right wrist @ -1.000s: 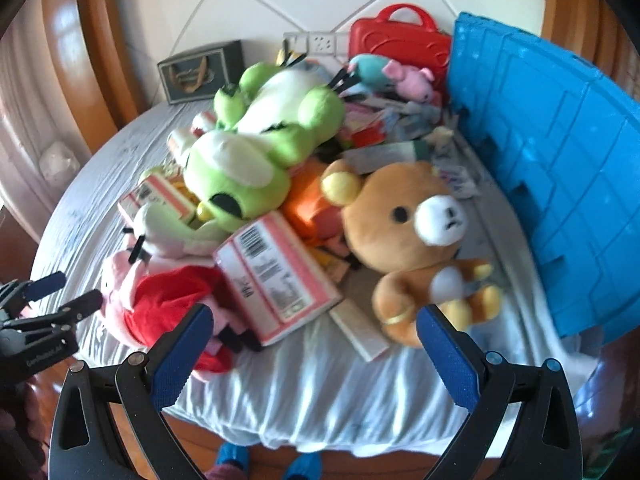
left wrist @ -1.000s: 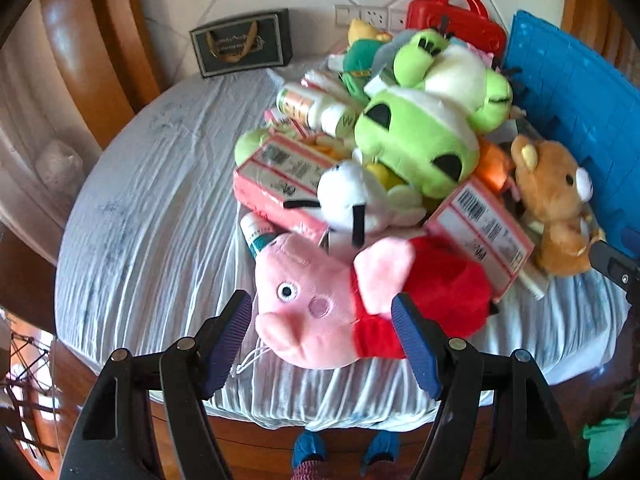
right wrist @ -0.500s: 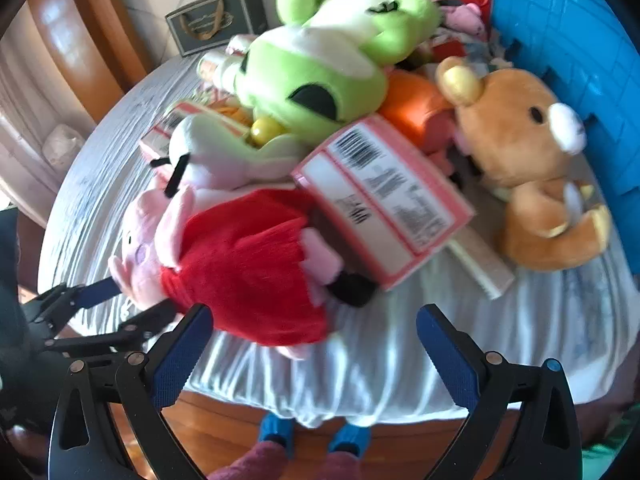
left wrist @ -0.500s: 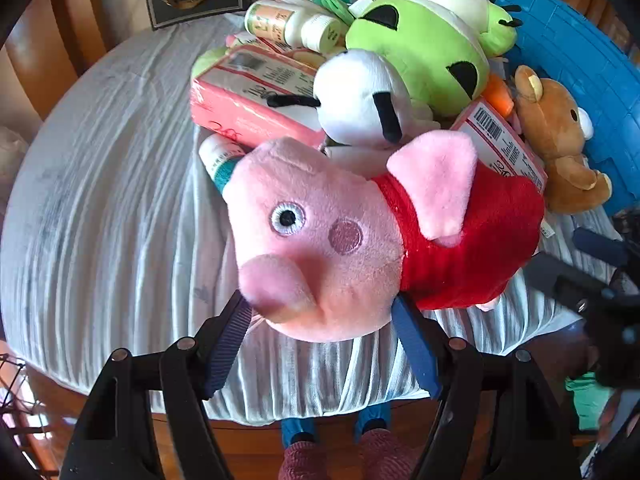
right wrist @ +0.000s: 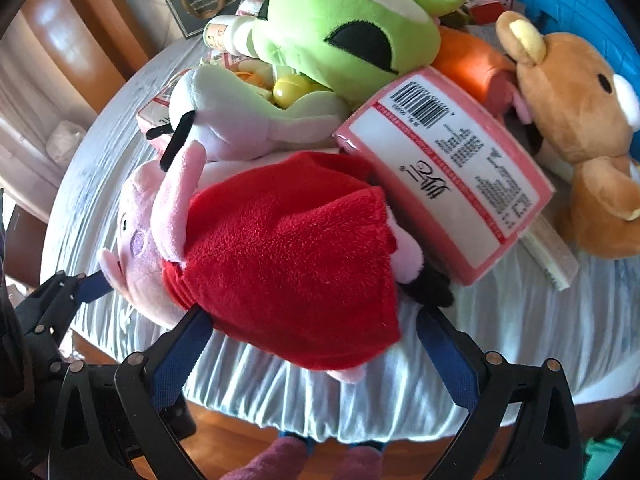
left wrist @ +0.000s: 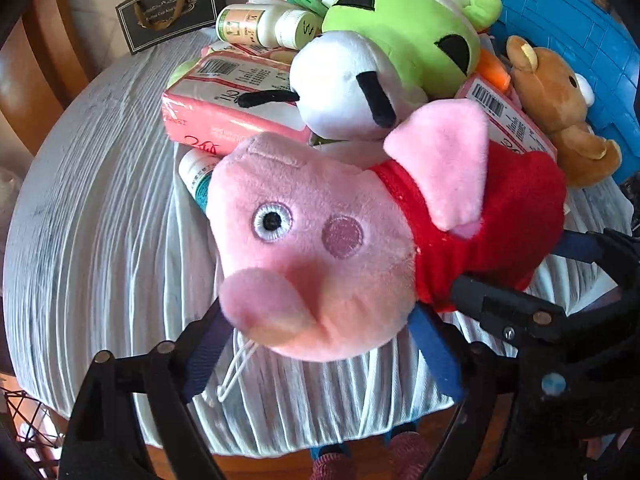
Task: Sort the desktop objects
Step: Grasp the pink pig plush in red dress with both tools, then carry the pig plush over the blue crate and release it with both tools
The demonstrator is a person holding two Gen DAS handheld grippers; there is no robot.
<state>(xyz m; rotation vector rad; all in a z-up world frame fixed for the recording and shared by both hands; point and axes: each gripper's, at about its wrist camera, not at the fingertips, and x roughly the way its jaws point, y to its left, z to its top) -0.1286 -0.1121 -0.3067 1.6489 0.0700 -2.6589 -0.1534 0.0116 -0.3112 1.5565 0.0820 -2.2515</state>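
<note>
Our left gripper [left wrist: 320, 354] has just been opening its jaws, and they now stand wide on either side of the pink pig plush's [left wrist: 320, 248] head, the snout pushed in between the blue pads. We see no pad pressing into the fur, so we read this claw as released, set to close rather than gripping. Our right gripper [right wrist: 316, 350] is spread just as wide around the pig's red dress at the other end, its pads flanking the skirt without pinching it. We judge that both claws straddle one toy because it is long and floppy: a hold at head and body would keep it from sagging or dragging its neighbours along.

The pig lies on its side at the near edge of the round table [left wrist: 92, 208] on the ribbed grey cloth, at the front of the heap. A white dog plush [left wrist: 340, 84] leans against its back, a pink tissue pack [right wrist: 448, 168] rests against the hem of its dress, and a tube [left wrist: 196, 176] pokes out from under its head. Behind are a green plush [left wrist: 404, 28], a brown bear [right wrist: 576, 128] and a blue bin [left wrist: 560, 32] at the far right. We think the pig goes first because it lies nearest, with nothing on top of it. The risk we see is the tissue pack sliding when the dress lifts.
</note>
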